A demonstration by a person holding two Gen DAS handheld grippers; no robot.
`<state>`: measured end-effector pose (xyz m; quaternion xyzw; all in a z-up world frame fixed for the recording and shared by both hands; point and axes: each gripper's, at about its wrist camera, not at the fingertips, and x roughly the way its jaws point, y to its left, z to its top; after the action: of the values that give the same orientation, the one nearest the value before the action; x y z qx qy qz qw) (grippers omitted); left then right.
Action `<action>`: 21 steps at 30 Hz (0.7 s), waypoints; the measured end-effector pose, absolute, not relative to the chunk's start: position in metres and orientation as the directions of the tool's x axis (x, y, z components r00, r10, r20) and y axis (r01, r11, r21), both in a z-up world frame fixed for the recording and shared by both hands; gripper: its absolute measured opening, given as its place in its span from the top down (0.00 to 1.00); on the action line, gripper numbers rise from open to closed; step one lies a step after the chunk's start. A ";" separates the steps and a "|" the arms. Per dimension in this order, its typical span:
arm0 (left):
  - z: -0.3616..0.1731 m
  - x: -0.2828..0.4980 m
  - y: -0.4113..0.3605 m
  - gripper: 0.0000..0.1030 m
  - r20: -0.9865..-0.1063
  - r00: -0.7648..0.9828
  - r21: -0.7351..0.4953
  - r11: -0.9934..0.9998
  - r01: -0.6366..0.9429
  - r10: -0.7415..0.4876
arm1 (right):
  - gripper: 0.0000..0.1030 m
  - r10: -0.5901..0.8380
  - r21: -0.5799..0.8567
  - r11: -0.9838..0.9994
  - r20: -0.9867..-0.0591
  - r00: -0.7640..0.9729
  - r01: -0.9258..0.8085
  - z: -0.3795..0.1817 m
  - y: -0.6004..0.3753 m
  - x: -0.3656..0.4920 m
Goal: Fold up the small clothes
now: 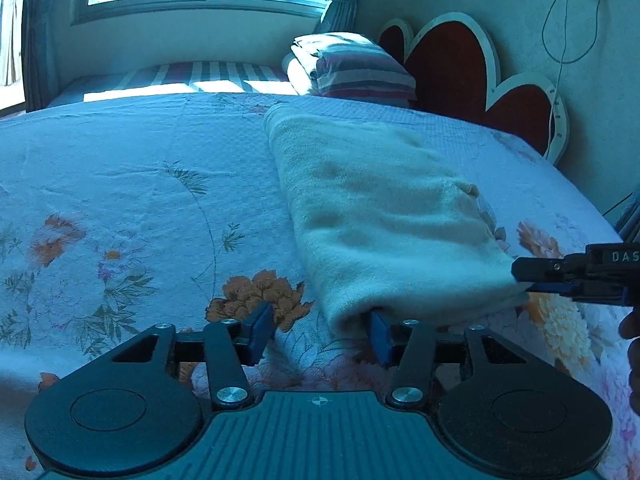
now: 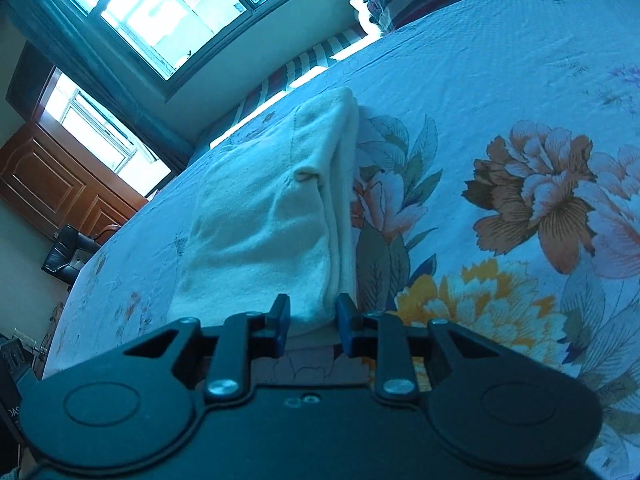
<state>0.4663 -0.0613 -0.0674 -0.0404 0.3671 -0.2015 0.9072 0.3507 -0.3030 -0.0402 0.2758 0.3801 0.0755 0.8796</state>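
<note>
Cream fleece garment [image 1: 384, 216] lay folded into a long strip on the floral bedspread [image 1: 120, 200], running away from the cameras toward the striped pillow [image 1: 360, 72] and the heart-shaped headboard [image 1: 460, 60].

At its near end, the left gripper [image 1: 320, 334] stood spread: its right blue pad was tucked under the garment's near left corner, while the other pad sat apart over the bedspread, touching no cloth — nothing was pinched.

The right gripper [image 2: 312, 322] had its two blue pads on either side of the garment's near right corner, where the layered edges showed, and the cloth filled the narrow gap between them; it appeared to pinch that corner. From the left wrist view this gripper reached in from the right — its tips met the cloth's edge.

Behind the bed, a window [image 2: 168, 12] let in bright light.
</note>
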 end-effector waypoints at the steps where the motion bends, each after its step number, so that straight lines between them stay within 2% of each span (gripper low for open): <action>1: -0.067 0.467 -0.065 0.63 -0.658 0.647 -0.212 0.919 0.331 -0.385 | 0.73 0.343 0.546 0.835 -0.614 0.711 0.069 -0.039 -0.302 0.350; 3: -0.073 0.469 -0.068 0.72 -0.675 0.631 -0.227 0.921 0.316 -0.382 | 0.74 0.350 0.551 0.832 -0.604 0.716 0.058 -0.038 -0.299 0.351; 4: -0.075 0.468 -0.067 0.81 -0.669 0.630 -0.249 0.918 0.310 -0.394 | 0.75 0.347 0.540 0.839 -0.621 0.703 0.063 -0.041 -0.297 0.354; 5: -0.075 0.467 -0.067 0.89 -0.664 0.624 -0.270 0.911 0.313 -0.411 | 0.82 0.337 0.526 0.847 -0.642 0.689 0.076 -0.044 -0.296 0.357; 6: -0.073 0.464 -0.067 0.90 -0.651 0.634 -0.279 0.908 0.314 -0.419 | 0.91 0.327 0.518 0.851 -0.654 0.682 0.089 -0.046 -0.295 0.358; 8: -0.066 0.457 -0.065 0.92 -0.623 0.650 -0.297 0.900 0.318 -0.435 | 0.92 0.327 0.520 0.850 -0.639 0.696 0.079 -0.040 -0.295 0.354; 10: -0.069 0.453 -0.065 0.93 -0.640 0.637 -0.294 0.903 0.314 -0.430 | 0.92 0.326 0.507 0.861 -0.616 0.717 0.044 -0.031 -0.294 0.347; 13: -0.083 0.452 -0.059 0.94 -0.661 0.614 -0.327 0.902 0.282 -0.432 | 0.93 0.274 0.429 0.900 -0.687 0.673 0.072 -0.044 -0.289 0.348; 16: -0.078 0.446 -0.051 0.95 -0.652 0.623 -0.330 0.902 0.280 -0.432 | 0.92 0.276 0.453 0.888 -0.669 0.690 0.084 -0.042 -0.292 0.345; 19: -0.062 0.440 -0.041 0.95 -0.615 0.672 -0.328 0.909 0.257 -0.412 | 0.84 0.242 0.415 0.906 -0.658 0.713 0.075 -0.032 -0.291 0.338; 21: -0.055 0.446 -0.042 0.95 -0.600 0.682 -0.339 0.905 0.256 -0.418 | 0.82 0.207 0.380 0.923 -0.621 0.756 0.060 -0.018 -0.291 0.330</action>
<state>0.4458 -0.0415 -0.0550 -0.1147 0.3528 -0.1852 0.9100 0.3304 -0.2907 -0.0181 0.1921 0.3468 0.0401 0.9172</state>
